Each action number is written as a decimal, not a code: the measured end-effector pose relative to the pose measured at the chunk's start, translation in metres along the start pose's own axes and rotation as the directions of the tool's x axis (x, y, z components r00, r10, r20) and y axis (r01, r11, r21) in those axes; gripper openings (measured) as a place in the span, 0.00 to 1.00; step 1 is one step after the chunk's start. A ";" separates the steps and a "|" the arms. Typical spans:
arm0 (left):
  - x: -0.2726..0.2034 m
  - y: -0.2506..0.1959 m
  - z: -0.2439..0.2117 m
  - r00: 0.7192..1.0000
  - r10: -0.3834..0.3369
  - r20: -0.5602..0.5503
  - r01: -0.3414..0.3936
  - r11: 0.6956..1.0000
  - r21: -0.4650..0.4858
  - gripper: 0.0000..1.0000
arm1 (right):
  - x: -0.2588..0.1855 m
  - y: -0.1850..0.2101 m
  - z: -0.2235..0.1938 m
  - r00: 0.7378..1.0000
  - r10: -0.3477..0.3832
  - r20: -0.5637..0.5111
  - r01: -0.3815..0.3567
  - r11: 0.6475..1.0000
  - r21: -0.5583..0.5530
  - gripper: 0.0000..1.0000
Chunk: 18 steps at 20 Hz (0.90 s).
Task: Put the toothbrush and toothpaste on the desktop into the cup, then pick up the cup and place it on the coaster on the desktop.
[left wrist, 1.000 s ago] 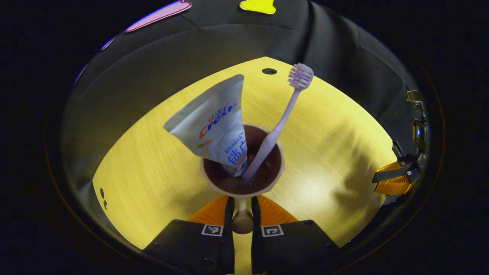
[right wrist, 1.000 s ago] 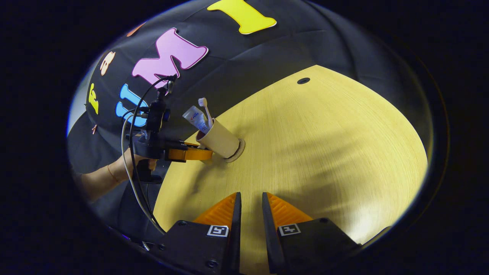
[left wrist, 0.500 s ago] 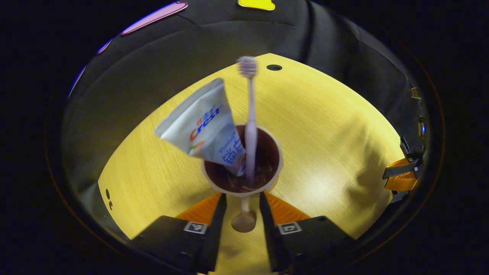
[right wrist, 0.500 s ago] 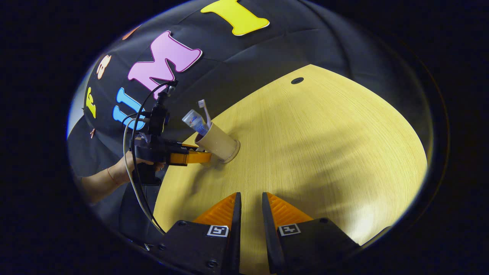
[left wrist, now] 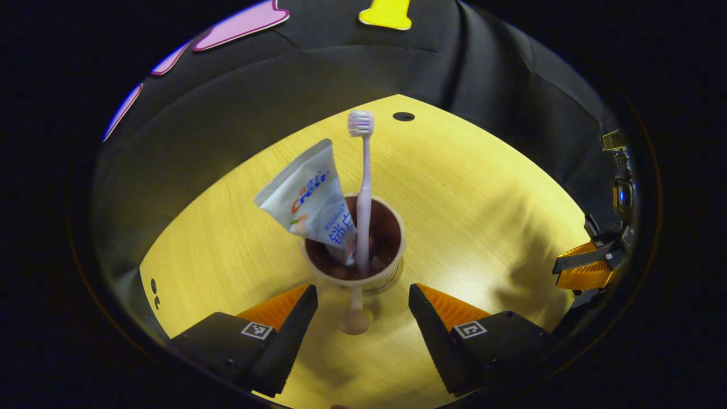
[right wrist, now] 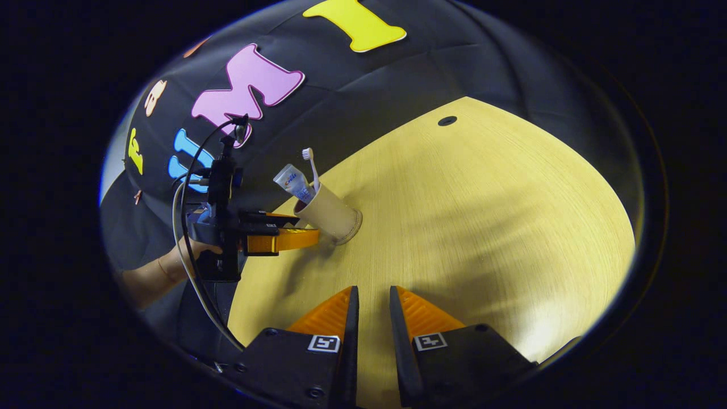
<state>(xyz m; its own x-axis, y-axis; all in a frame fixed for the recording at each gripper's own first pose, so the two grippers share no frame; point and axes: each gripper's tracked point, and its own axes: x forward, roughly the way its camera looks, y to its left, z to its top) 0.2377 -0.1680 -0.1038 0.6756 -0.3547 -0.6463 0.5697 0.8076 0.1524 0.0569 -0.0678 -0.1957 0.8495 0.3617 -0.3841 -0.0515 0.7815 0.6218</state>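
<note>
A beige cup (left wrist: 353,271) with a dark inside stands on the wooden desktop (left wrist: 483,187), just ahead of my left gripper (left wrist: 362,291). In it stand a white toothpaste tube (left wrist: 309,199), leaning left, and a pink toothbrush (left wrist: 363,187), nearly upright. The cup's handle (left wrist: 355,319) points back between the left gripper's wide-open fingers, touching neither. From the right gripper view, the cup (right wrist: 329,213) sits on a round coaster (right wrist: 356,222), with the left gripper (right wrist: 281,237) just beside it. My right gripper (right wrist: 369,298) hovers low over the desktop, fingers nearly together, holding nothing.
A small dark hole (right wrist: 447,120) marks the desktop's far end. A hand (right wrist: 196,250) and cables (right wrist: 187,227) sit behind the left gripper at the desk's left edge. The right gripper (left wrist: 588,264) shows at the desk's right edge in the left gripper view.
My left gripper has opened, let go of the cup's handle and drawn back a little. The toothbrush swung from leaning right to nearly upright. The right gripper stayed put.
</note>
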 end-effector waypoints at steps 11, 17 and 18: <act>-0.095 0.001 -0.023 0.979 0.047 0.200 -0.011 0.984 -0.180 1.00 | -0.010 0.053 0.015 0.999 0.011 0.032 -0.008 0.996 -0.088 0.35; -0.152 -0.006 -0.049 0.948 0.081 0.308 0.027 0.943 -0.332 0.98 | -0.026 0.094 0.018 0.999 0.029 0.039 -0.022 0.984 -0.177 0.42; -0.161 -0.007 -0.053 0.944 0.078 0.322 0.036 0.942 -0.335 0.98 | -0.029 0.101 0.018 0.999 0.032 0.041 -0.024 0.982 -0.189 0.27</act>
<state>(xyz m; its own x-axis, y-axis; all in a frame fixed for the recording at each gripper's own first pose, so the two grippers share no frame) 0.1006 -0.0918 -0.0404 0.8325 -0.4233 -0.3575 0.4043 0.9053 -0.1304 0.0364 -0.0089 -0.1095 0.8681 0.3654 -0.3359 -0.1701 0.8548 0.4902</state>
